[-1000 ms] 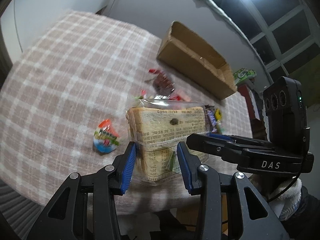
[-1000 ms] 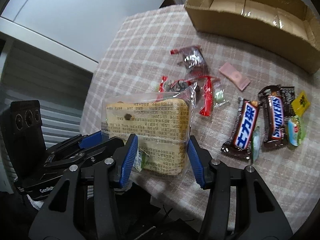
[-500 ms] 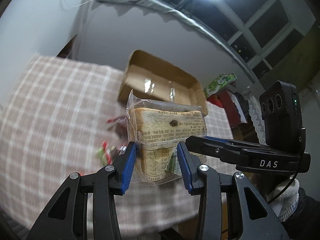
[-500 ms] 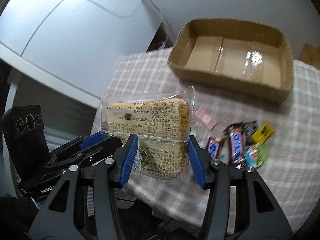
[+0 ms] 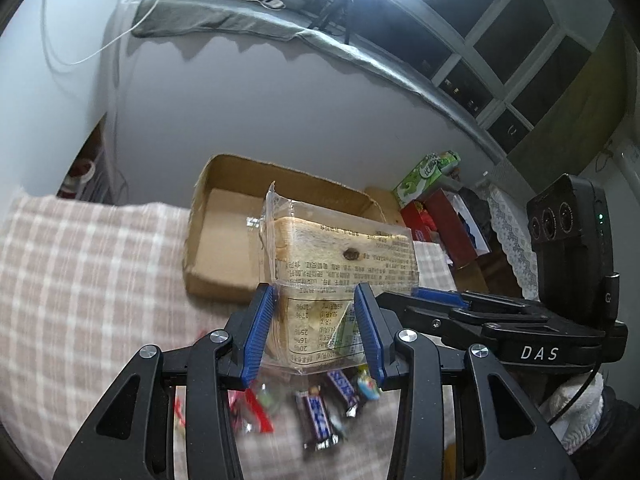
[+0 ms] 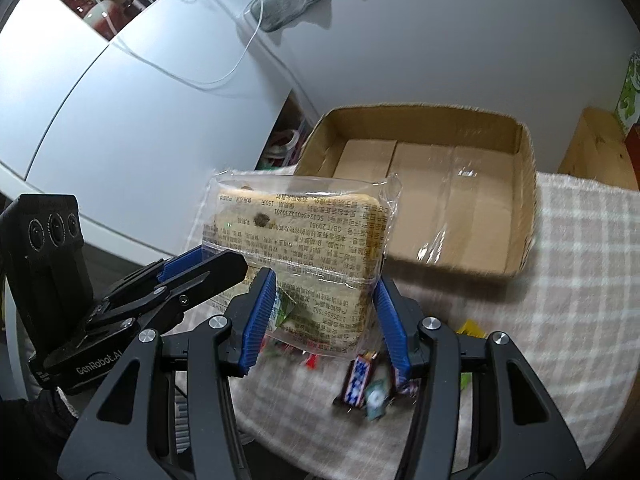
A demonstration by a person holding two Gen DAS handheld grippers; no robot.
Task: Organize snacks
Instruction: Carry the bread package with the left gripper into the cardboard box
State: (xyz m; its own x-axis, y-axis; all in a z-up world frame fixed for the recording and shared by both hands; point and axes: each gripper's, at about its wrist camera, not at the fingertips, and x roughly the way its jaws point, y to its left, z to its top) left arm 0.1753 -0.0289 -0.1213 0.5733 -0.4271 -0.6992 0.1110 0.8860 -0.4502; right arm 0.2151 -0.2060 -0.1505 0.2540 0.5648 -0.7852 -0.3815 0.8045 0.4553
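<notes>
While both grippers pinch it, the bread pack (image 5: pixel 340 272) hangs in the air above the table edge, in front of the cardboard box (image 5: pixel 224 240). It is a rectangular slab of sliced bread in crinkly clear film with a printed label, one dark spot on the face. Long axis stands roughly upright; the sealed film end points up toward the box, the label text reads upside down.

Left gripper (image 5: pixel 316 330) has its blue ribbed pads pressed on the pack's lower part at 9 and 3 o'clock. Right gripper (image 6: pixel 326 316) clamps the same lower part; in the left wrist view it comes in from 3 o'clock.

The box is shallow, brown, open-topped, with taped floor flaps showing; its near wall sits just behind the pack. Below the pack at 6 o'clock, loose candy bars (image 6: pixel 360 380) and small wrappers lie blurred on the pink plaid tablecloth (image 5: pixel 80 280). Cloth at 9 o'clock is bare. Grey wall behind the box.
</notes>
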